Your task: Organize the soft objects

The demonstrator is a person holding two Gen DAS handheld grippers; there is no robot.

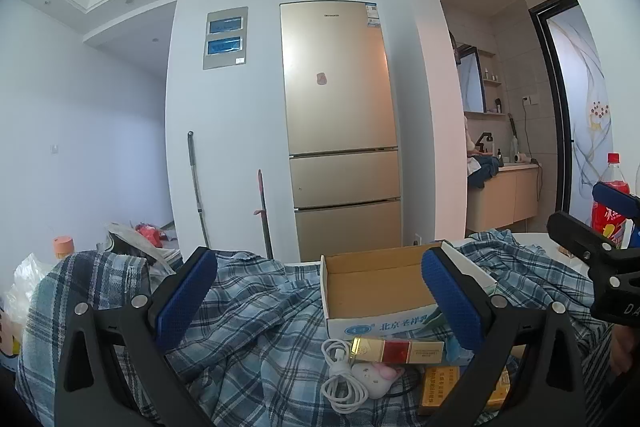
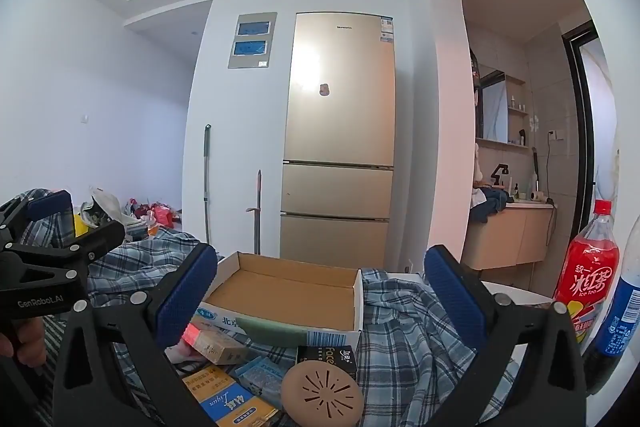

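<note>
A blue plaid cloth (image 1: 256,311) lies crumpled over the table and spreads across both views (image 2: 404,331). On it stands an empty cardboard box (image 1: 372,287) (image 2: 288,291). My left gripper (image 1: 320,303) hangs open and level above the cloth, nothing between its blue pads. My right gripper (image 2: 320,299) is open too, just before the box, holding nothing. A white cable (image 1: 340,383) and a pink plush toy (image 1: 380,377) rest in front of the box. Each gripper shows at the edge of the other's view.
Small boxes (image 2: 224,399) and a round tan disc (image 2: 322,393) lie on the cloth near me. A red iced tea bottle (image 2: 588,275) and a blue bottle (image 2: 624,311) stand at the right. A gold fridge (image 1: 340,131) and mops stand behind; clutter (image 1: 136,239) sits at the left.
</note>
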